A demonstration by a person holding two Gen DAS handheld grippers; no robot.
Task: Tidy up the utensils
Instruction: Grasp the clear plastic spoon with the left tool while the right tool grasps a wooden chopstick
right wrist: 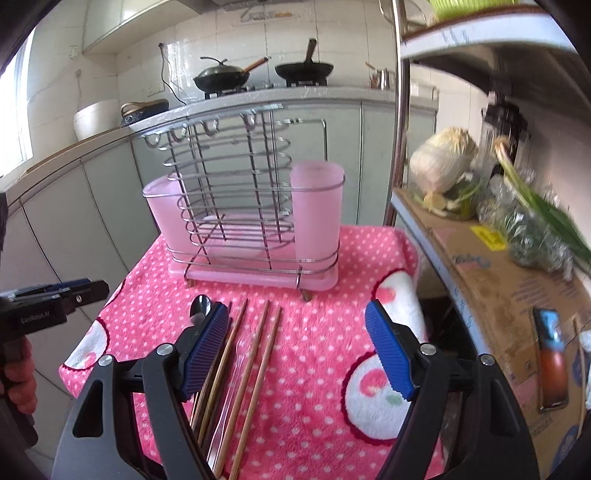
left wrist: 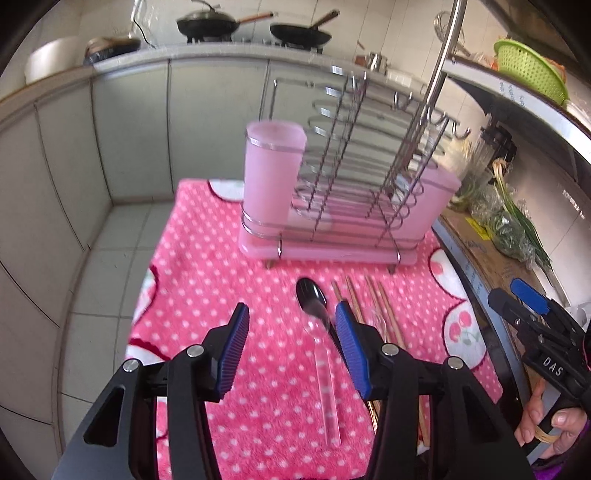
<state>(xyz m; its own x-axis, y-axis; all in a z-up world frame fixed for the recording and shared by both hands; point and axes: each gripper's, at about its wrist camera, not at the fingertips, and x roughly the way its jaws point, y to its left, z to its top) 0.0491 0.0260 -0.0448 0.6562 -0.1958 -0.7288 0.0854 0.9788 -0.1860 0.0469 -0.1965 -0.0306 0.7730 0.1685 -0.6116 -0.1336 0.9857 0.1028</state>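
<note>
A wire utensil rack on a pink base holds a tall pink cup at its left end. In front of it, a black spoon, a clear plastic utensil and several wooden chopsticks lie on the pink dotted cloth. My left gripper hovers open above the spoon, holding nothing. In the right wrist view my right gripper is open and empty over the cloth, with the chopsticks and spoon by its left finger. There the rack has the cup on its right.
A steel pole and a shelf lined with cardboard stand right of the table, with a cabbage, greens and a phone. Grey cabinets and a stove with woks line the back. Tiled floor lies beside the table's left edge.
</note>
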